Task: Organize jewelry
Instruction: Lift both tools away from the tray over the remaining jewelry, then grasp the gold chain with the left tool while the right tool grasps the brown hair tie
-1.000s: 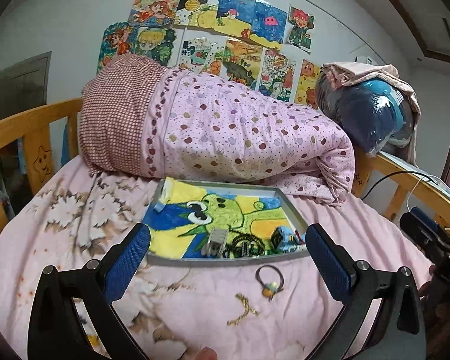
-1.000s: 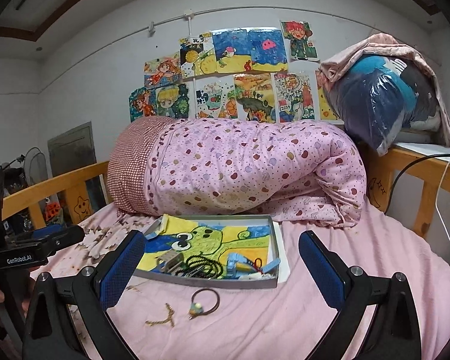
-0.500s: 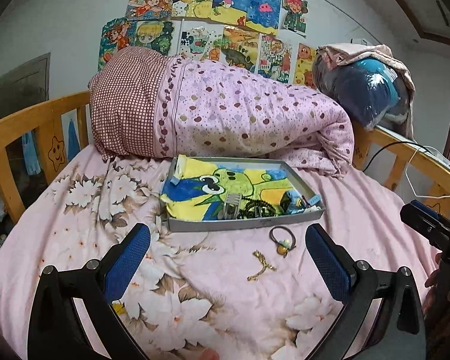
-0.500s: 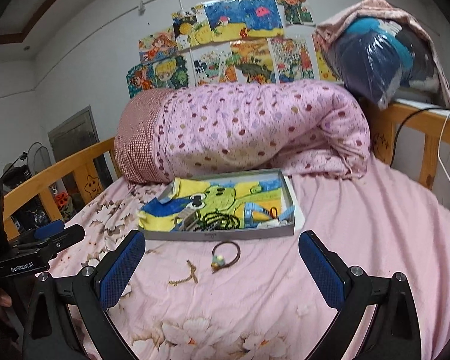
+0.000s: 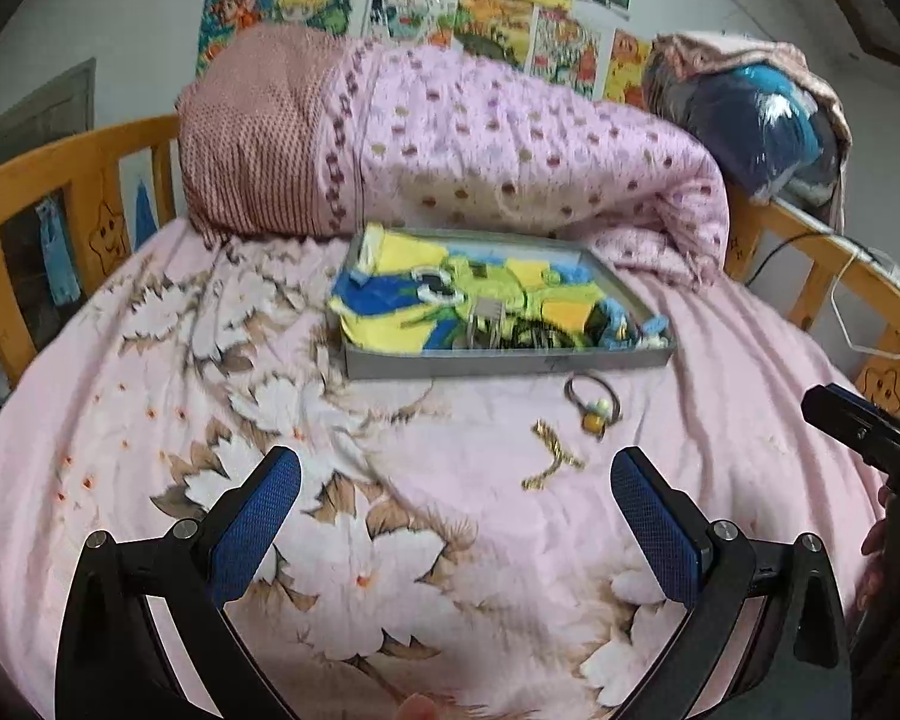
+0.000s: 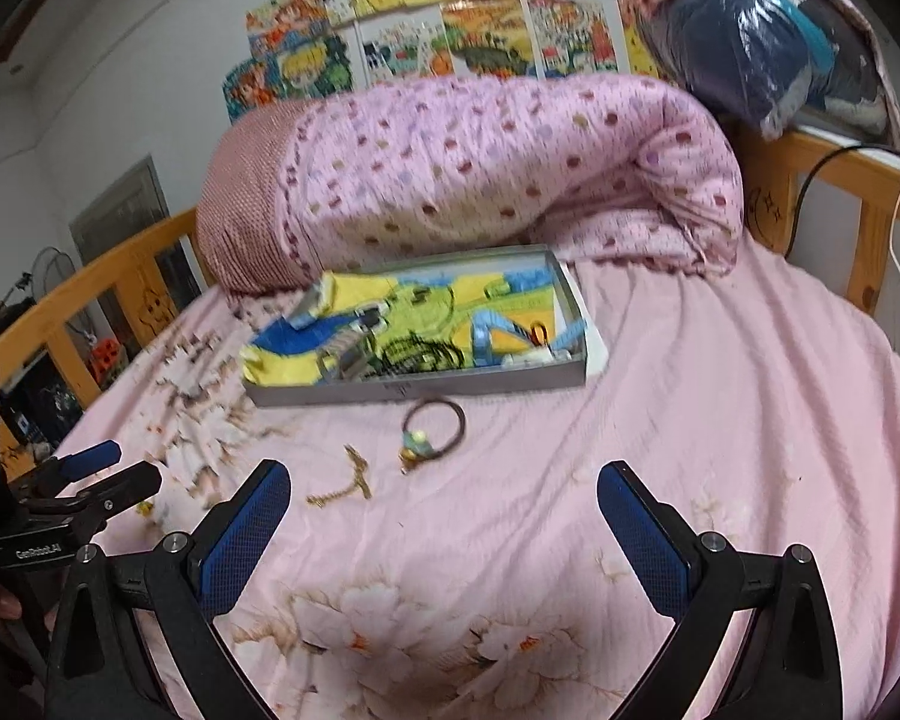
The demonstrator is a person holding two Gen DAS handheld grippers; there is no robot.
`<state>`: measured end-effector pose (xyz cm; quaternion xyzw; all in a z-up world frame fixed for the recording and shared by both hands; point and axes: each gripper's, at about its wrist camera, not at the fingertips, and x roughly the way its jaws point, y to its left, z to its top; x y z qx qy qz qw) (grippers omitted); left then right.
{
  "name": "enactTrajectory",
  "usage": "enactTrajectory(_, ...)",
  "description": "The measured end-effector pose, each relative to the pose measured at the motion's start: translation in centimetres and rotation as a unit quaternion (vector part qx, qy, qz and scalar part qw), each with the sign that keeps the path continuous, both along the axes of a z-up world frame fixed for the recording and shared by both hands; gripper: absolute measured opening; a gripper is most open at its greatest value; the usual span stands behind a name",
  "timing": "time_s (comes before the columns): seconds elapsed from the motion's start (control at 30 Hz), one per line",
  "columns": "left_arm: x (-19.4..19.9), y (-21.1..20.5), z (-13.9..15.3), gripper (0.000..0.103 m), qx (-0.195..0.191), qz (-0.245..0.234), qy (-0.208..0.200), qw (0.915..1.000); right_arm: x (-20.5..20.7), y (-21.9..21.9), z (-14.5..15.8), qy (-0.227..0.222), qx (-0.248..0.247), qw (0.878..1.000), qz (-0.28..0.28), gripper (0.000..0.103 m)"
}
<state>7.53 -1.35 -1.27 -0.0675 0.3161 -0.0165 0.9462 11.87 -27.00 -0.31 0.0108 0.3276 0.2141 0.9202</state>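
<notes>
Both grippers, left (image 5: 455, 504) and right (image 6: 444, 507), gaped empty over the bedsheet (image 6: 720, 420), yet only the right view caught an orange ring (image 6: 539, 333) inside the tray (image 6: 426, 389) at mid-frame.

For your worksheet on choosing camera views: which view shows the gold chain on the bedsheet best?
The left wrist view: the gold chain lies nearer the picture's middle, its forked shape fairly sharp against plain pink sheet. The right wrist view shows it too, but blurrier, further left, near the gripper's left finger.
</notes>
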Motion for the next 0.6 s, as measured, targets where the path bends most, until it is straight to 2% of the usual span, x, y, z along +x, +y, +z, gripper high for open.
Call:
enactTrajectory(0.17, 1.7, -0.3, -1.7, 0.101, -0.014, -0.032, 0.045, 0.9984, 1.8, -0.4, -1.1, 0.027, -0.011, 0.999, 0.013, 0.103)
enactTrajectory(0.3, 3.1, -1.2, -2.8, 0.101, -0.007, -0.063, 0.068, 0.9957, 3.8, -0.6, -1.9, 0.045, -0.016, 0.998, 0.037, 0.103)
enactTrajectory(0.6, 6.1, -2.8, -4.5, 0.101, 0.001, -0.104, 0.090, 0.9905, 9.6, -1.2, -4.0, 0.080, 0.036, 0.994, 0.068, 0.103)
